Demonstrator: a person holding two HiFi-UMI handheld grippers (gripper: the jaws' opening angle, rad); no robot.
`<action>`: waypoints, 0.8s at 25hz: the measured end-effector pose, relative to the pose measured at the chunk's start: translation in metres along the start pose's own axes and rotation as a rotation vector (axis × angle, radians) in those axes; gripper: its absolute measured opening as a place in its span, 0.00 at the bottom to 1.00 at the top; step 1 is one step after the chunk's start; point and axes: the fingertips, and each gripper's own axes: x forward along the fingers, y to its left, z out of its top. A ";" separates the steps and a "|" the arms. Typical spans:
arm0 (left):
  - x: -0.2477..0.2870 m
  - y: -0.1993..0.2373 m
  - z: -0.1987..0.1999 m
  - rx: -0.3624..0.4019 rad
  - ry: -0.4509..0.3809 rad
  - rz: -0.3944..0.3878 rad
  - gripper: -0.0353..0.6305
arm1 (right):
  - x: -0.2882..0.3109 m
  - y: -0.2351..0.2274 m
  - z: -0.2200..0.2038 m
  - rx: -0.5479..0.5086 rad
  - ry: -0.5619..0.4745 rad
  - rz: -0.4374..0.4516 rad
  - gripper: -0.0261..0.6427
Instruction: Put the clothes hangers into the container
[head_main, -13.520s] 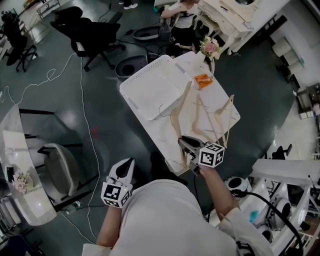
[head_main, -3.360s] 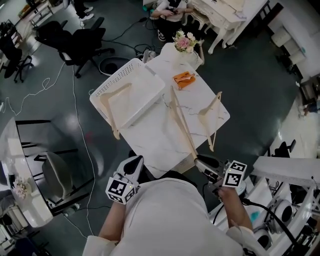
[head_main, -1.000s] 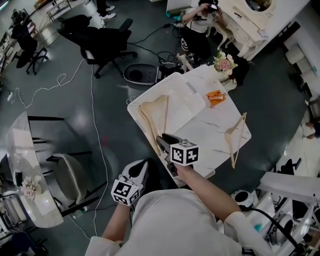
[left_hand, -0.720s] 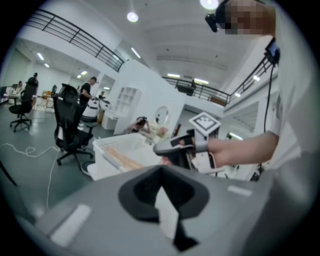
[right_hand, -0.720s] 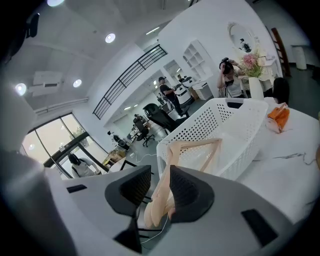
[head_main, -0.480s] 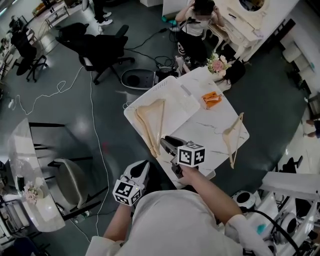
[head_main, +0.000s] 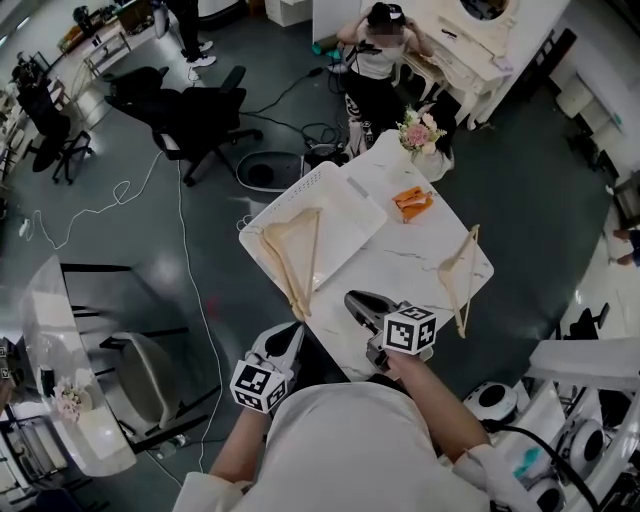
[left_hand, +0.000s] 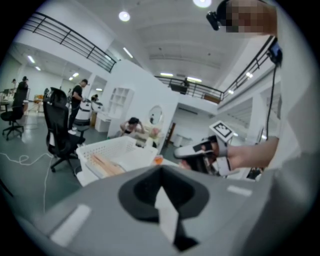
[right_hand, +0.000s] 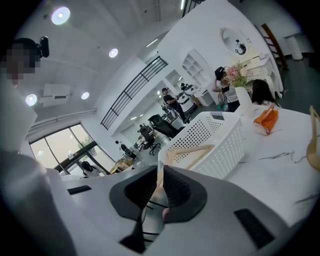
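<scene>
A white marble table (head_main: 400, 265) is being viewed from above in a big hall with a dark floor, with black office chairs standing off to the far left. One white basket (head_main: 350, 215) is sitting on the table's far-left part. What look like two wooden hangers (head_main: 282, 270) are lying stacked in it, their ends poking over its near rim. A third hanger (head_main: 465, 280) is lying on the bare tabletop at the right, well apart from the basket. One orange item (head_main: 412, 203) and one bunch of flowers (head_main: 420, 128) are resting at the far end. The left gripper (head_main: 292, 332) is being held just off the table's near-left edge, its jaws closed and empty. The right gripper (head_main: 357, 299) is being held over the near edge, between the basket and the third hanger. Its jaws have just been closing and are standing a slit apart, with nothing between them.
</scene>
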 end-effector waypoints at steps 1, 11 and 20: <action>0.002 -0.002 0.001 0.003 0.000 -0.003 0.06 | -0.008 -0.001 -0.001 -0.006 -0.007 0.001 0.09; 0.014 -0.030 0.008 0.008 -0.003 -0.065 0.06 | -0.085 -0.010 -0.018 -0.026 -0.072 0.001 0.06; 0.018 -0.042 0.015 0.033 -0.005 -0.102 0.05 | -0.115 -0.030 -0.040 -0.027 -0.094 -0.092 0.06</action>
